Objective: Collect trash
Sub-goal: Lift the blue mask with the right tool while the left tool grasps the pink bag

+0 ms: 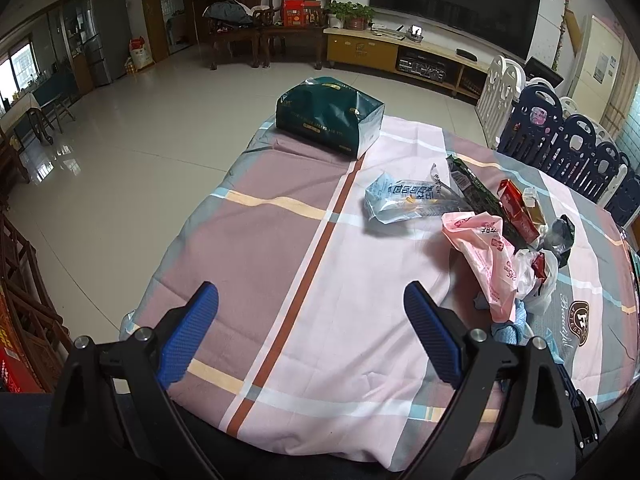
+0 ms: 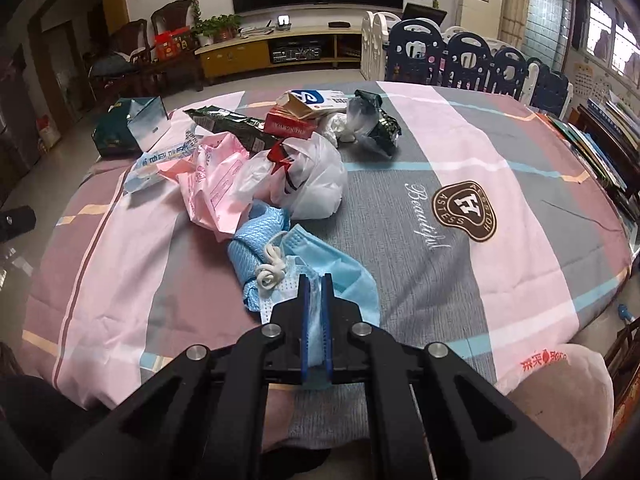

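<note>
The right gripper [image 2: 315,280] is clenched on a blue face mask [image 2: 320,256] at the near table edge, the left gripper [image 1: 312,300] gapes empty, and nearly all wrappers [image 2: 240,160] remain piled ahead, uncollected.

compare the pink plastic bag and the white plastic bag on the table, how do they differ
The pink plastic bag is pale pink with red print and lies fairly flat and crumpled; the white plastic bag is plain white and bunched into a puffy mound with something red showing inside. The pink one lies further left, the white one nearer the table's middle. Both are thin, crinkled, touching each other, and ungripped.
</note>
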A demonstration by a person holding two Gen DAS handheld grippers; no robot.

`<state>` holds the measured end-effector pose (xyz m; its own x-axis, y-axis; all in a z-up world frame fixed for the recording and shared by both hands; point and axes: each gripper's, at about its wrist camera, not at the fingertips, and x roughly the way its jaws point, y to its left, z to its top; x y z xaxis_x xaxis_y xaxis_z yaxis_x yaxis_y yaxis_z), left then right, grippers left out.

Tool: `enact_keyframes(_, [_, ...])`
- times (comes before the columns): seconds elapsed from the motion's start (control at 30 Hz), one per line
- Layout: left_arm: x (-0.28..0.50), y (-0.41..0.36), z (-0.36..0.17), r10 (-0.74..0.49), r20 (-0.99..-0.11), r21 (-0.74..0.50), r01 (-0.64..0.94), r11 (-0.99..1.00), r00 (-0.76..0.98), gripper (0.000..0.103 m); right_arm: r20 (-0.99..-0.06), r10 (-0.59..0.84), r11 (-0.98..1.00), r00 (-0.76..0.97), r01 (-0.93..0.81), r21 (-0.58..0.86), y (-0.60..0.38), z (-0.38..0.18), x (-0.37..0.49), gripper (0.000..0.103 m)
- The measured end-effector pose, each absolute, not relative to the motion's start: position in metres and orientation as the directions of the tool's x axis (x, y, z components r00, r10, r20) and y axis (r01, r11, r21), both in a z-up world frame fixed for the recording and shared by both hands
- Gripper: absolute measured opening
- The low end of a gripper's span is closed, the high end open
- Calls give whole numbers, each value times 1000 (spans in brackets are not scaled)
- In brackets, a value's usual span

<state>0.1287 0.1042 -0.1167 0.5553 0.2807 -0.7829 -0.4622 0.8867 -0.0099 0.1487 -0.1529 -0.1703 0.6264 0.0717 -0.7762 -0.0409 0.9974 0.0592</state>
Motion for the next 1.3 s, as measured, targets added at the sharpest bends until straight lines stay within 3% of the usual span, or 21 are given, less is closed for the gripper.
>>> enact_keyframes(1.3, [138, 108, -137, 248, -816, -17, -450, 893, 523, 94, -762, 71, 996, 643, 2, 94, -174, -168, 145, 7])
